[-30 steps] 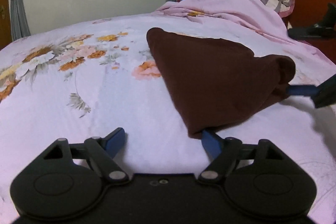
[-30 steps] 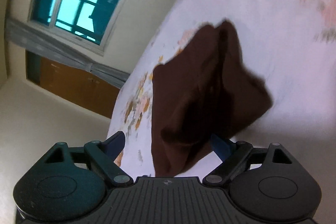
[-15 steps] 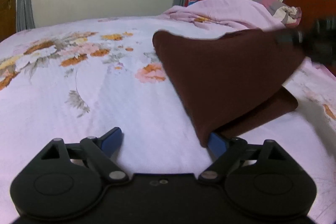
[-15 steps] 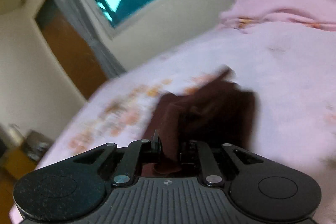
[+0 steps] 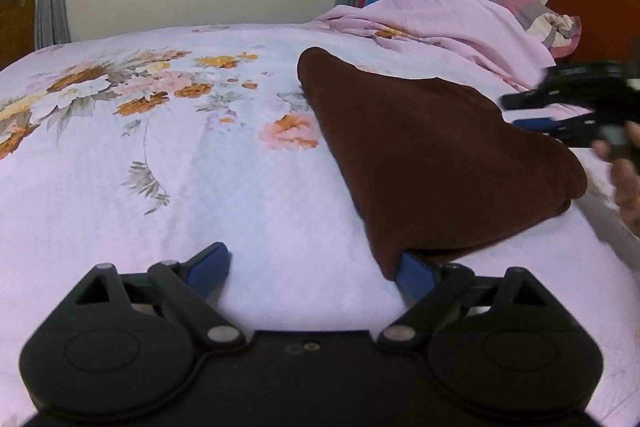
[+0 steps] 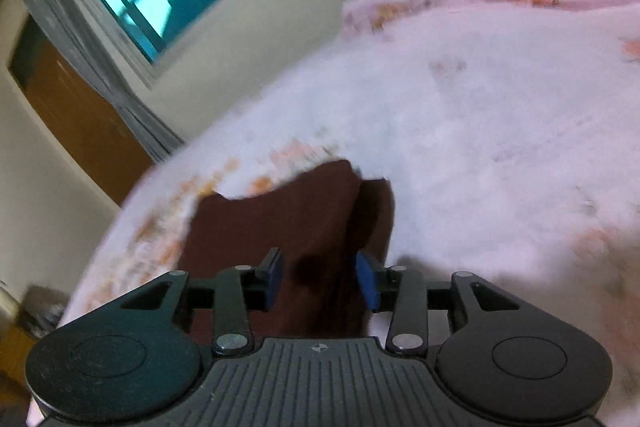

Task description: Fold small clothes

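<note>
- Left wrist view: my left gripper (image 5: 314, 267) stands wide, holding nothing; the folded brown cloth (image 5: 432, 155) lies on the floral bedsheet (image 5: 160, 187) ahead and right of it, its near corner touching the right finger; I would leave that corner pinned flat.
- Right wrist view: my right gripper (image 6: 320, 279) has just been opening, half spread; the brown cloth (image 6: 280, 223) sits between the pads, seemingly released; I should back off straight to avoid dragging the fold.

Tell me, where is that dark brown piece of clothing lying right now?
The brown garment lies folded on the flowered pink bedsheet, right of centre in the left wrist view, below the heaped pink blanket, its near corner at the left tongs.
</note>
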Tool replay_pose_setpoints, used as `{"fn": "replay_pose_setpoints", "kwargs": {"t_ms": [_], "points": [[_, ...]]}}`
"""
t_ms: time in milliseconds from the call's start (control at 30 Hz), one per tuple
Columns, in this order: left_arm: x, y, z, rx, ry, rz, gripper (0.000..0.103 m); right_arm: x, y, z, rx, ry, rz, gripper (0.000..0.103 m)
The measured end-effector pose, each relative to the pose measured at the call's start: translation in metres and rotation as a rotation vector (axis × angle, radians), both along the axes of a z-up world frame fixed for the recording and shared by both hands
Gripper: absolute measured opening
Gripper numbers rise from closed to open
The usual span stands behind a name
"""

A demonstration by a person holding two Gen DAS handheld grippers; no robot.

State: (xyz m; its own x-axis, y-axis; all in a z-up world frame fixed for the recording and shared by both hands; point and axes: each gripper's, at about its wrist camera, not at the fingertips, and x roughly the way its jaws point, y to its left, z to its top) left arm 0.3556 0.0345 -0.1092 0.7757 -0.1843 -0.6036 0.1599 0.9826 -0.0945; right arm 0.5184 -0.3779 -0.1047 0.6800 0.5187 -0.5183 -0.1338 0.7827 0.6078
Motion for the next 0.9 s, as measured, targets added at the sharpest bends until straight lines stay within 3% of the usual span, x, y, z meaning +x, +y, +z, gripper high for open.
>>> {"fn": "replay_pose_setpoints", "kwargs": {"t_ms": [67, 133, 167, 233, 333, 400, 500, 567, 633, 700, 767, 900], "points": [[0.000, 0.000, -0.001, -0.005, 0.002, -0.001, 0.091, 0.015, 0.008, -0.008, -0.057, 0.041, 0.015, 0.040], [0.001, -0.002, -0.002, 0.007, 0.004, -0.003, 0.092, 0.012, 0.016, -0.007, -0.105, -0.011, 0.020, 0.033], [0.001, -0.003, -0.001, 0.014, 0.001, 0.000, 0.092, 0.012, 0.019, -0.005, -0.127, -0.026, 0.039, 0.003], [-0.003, -0.001, 0.003, -0.017, -0.035, 0.024, 0.086, 0.011, 0.025, 0.004, -0.172, -0.066, 0.042, 0.003], [0.001, -0.002, 0.000, -0.009, -0.006, 0.051, 0.090, 0.005, 0.022, 0.016, -0.203, -0.132, 0.040, 0.003], [0.002, -0.002, -0.001, -0.011, -0.001, 0.048, 0.090, 0.021, 0.023, -0.004, -0.281, -0.045, 0.008, 0.003], [-0.006, -0.001, 0.003, 0.010, 0.046, -0.029, 0.086, 0.033, 0.013, -0.025, -0.232, 0.058, -0.011, 0.003], [-0.025, 0.012, 0.016, 0.012, 0.029, -0.113, 0.080, 0.019, 0.001, -0.014, -0.238, 0.006, -0.057, 0.003], [-0.029, 0.028, 0.035, -0.035, -0.049, -0.098, 0.080, 0.007, -0.008, 0.001, -0.241, -0.080, -0.071, 0.003], [0.002, 0.024, 0.054, -0.025, -0.101, -0.090, 0.081, 0.004, -0.007, 0.009, -0.230, -0.129, -0.033, 0.003], [0.047, 0.007, 0.063, -0.004, -0.114, -0.093, 0.084, 0.012, 0.012, 0.014, -0.283, -0.160, 0.008, 0.003], [0.152, -0.027, 0.056, 0.031, -0.108, -0.062, 0.084, 0.037, 0.032, 0.012, -0.321, -0.182, 0.063, 0.003]]}}
